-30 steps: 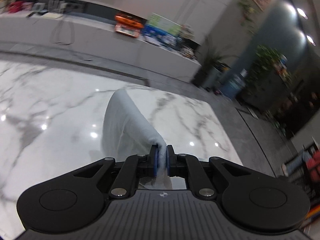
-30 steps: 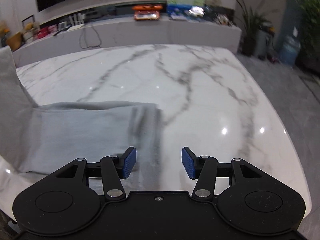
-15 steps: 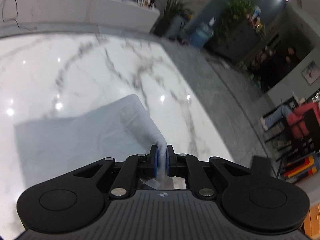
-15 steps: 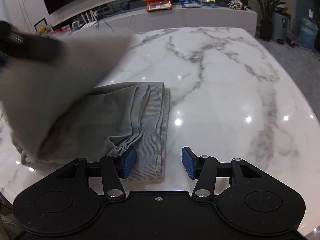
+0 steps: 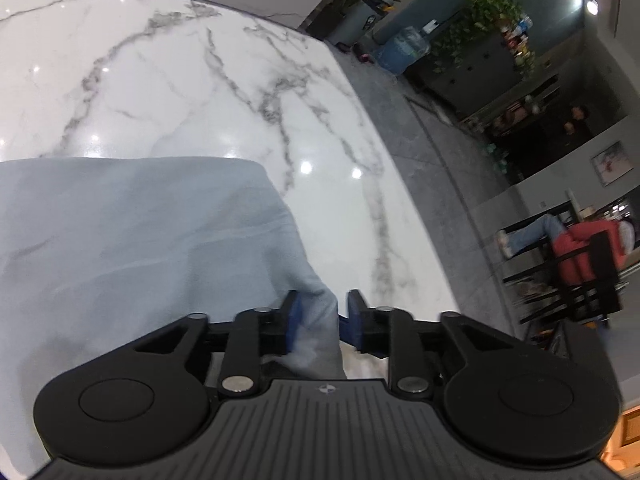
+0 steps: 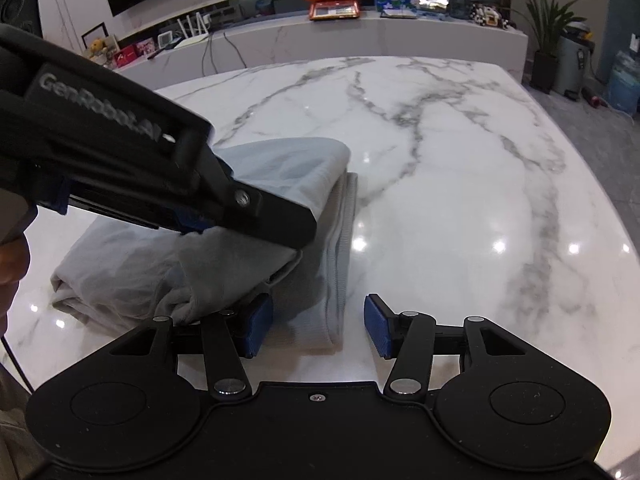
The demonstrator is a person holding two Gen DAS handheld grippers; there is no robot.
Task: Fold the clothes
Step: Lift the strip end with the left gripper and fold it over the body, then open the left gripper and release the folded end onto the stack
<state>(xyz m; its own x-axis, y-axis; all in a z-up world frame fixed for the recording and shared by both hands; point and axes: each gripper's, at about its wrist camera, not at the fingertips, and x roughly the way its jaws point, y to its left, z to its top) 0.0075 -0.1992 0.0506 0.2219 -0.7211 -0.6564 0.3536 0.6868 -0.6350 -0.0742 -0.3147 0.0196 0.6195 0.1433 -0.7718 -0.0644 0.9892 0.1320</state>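
Note:
A light grey garment (image 6: 280, 184) lies folded over itself on the white marble table (image 6: 460, 184). In the left wrist view it (image 5: 140, 240) fills the left half. My left gripper (image 5: 322, 322) is open, its blue pads apart, with a corner of the cloth still lying loose between them. In the right wrist view the left gripper's body (image 6: 160, 176) hangs over the garment's top layer. My right gripper (image 6: 318, 330) is open and empty, low at the table's near edge, with the garment's ribbed hem (image 6: 336, 280) between its pads.
A long white counter (image 6: 360, 36) with boxes, cables and small items runs behind the table. Potted plants (image 6: 548, 12), a bin and a water jug (image 5: 404, 46) stand on the floor to the right. A seated person in red (image 5: 580, 248) is far right.
My left gripper carried the cloth corner across the garment, laid it down as a top layer, and opened its pads. The right gripper stayed open near the hem.

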